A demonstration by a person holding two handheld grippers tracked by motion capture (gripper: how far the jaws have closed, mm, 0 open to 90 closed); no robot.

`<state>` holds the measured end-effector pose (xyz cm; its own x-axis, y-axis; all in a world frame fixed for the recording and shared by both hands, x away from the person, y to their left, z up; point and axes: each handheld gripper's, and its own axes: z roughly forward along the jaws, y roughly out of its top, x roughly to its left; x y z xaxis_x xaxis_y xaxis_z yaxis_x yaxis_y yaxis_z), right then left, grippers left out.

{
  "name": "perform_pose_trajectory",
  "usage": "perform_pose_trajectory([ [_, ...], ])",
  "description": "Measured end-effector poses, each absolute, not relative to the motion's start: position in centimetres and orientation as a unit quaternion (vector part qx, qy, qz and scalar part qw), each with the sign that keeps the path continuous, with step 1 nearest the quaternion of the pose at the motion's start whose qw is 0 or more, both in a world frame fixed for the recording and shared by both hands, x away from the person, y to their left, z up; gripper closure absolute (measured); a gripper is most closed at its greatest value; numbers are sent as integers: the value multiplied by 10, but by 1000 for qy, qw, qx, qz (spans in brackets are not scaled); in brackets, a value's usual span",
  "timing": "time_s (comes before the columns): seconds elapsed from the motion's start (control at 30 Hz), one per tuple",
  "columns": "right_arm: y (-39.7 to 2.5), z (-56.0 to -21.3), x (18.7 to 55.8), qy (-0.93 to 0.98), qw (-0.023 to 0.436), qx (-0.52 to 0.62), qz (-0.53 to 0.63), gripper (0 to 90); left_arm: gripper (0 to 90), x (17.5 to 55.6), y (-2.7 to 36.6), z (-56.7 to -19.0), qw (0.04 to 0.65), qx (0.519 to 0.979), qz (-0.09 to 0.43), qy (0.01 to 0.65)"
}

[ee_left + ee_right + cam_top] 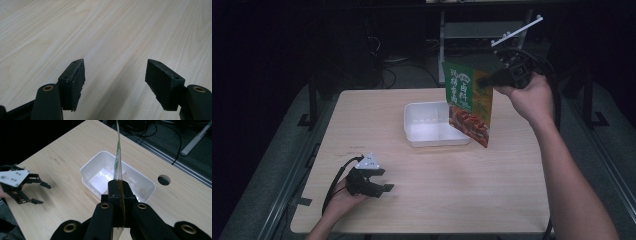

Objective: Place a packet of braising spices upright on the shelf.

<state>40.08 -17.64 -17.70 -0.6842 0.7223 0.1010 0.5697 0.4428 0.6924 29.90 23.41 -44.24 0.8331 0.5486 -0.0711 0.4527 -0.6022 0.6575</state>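
Observation:
A green and orange food pouch (468,102) hangs in the air above the right end of a white plastic bin (422,131). My right gripper (493,78) is shut on the pouch's upper right edge. In the right gripper view the pouch (118,157) shows edge-on, pinched between the jaws, with the empty bin (100,173) below it. My left gripper (384,180) rests low at the table's front left, held by a hand, its jaws open. In the left gripper view its fingertips (75,82) stand wide apart over bare wood.
The light wooden table (437,190) has bare room in front of and beside the bin. A round cable hole (164,179) sits in the tabletop near the far edge. Cables and a metal frame (472,30) lie on the dark floor beyond the table.

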Motion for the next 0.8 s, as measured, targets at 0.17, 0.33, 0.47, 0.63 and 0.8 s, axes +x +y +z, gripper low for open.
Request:
perform_pose_trajectory([
  [0.17, -171, -184, 416, 838, 112, 393, 362, 900, 321, 299, 235, -442, 347, 892, 69, 280],
  [0.33, -165, -192, 425, 837, 117, 395, 359, 899, 320, 300, 235, -443, 348, 892, 69, 281],
  [0.47, -161, -201, 435, 835, 117, 400, 359, 899, 320, 300, 236, -443, 349, 891, 68, 283],
  [0.63, -155, -210, 445, 832, 120, 404, 361, 899, 320, 301, 237, -443, 350, 890, 67, 283],
  [0.8, -148, -219, 454, 832, 124, 403, 361, 899, 320, 301, 237, -443, 350, 891, 67, 282],
])
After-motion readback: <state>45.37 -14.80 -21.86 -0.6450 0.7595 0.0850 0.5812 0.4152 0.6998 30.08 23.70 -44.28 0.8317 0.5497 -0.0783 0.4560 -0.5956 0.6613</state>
